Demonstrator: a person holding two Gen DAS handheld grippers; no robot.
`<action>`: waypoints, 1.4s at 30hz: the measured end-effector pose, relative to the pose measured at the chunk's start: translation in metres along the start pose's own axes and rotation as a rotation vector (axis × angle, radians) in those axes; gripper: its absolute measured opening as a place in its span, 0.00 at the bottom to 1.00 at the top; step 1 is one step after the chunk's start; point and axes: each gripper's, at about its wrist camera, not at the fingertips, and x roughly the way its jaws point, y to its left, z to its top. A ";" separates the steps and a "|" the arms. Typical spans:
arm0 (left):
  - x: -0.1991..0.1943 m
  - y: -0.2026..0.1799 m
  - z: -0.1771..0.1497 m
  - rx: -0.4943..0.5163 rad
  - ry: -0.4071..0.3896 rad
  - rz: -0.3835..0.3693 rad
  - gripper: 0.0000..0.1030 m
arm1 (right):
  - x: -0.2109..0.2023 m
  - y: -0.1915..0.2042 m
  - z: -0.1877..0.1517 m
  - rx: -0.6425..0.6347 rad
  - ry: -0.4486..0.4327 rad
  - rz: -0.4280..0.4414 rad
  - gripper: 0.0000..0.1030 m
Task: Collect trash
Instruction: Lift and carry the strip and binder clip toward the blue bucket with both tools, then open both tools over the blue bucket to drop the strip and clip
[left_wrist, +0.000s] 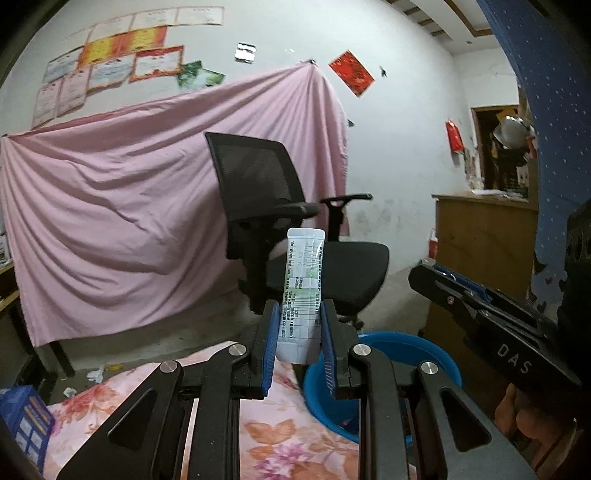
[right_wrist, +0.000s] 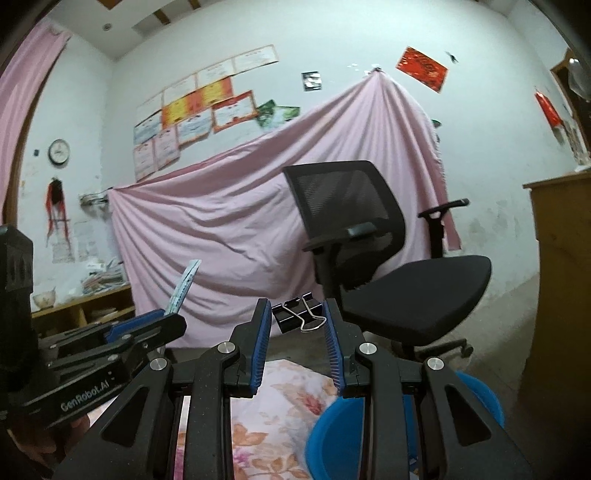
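pale wall plastered with certificates (left_wrist: 110, 55), big pink sheet (left_wrist: 129, 206) hung across it, black mesh office chair (right_wrist: 376, 251) in front, wooden cabinet (left_wrist: 480, 236) right

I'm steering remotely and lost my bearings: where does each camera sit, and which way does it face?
Left wrist: on the left gripper, facing the pink sheet and office chair; its fingers grip a sachet; right gripper beside it.
Right wrist: on the right gripper, same direction; its fingers grip a binder clip; left gripper beside it.
Shared: chair, sheet, blue basin, floral cloth.
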 end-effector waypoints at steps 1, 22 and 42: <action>0.004 -0.003 -0.001 0.002 0.008 -0.008 0.18 | -0.001 -0.003 0.000 0.004 0.004 -0.007 0.25; 0.057 -0.032 -0.028 -0.012 0.204 -0.098 0.18 | 0.018 -0.052 -0.012 0.150 0.194 -0.139 0.26; 0.097 -0.023 -0.047 -0.182 0.403 -0.150 0.23 | 0.034 -0.081 -0.030 0.222 0.356 -0.187 0.29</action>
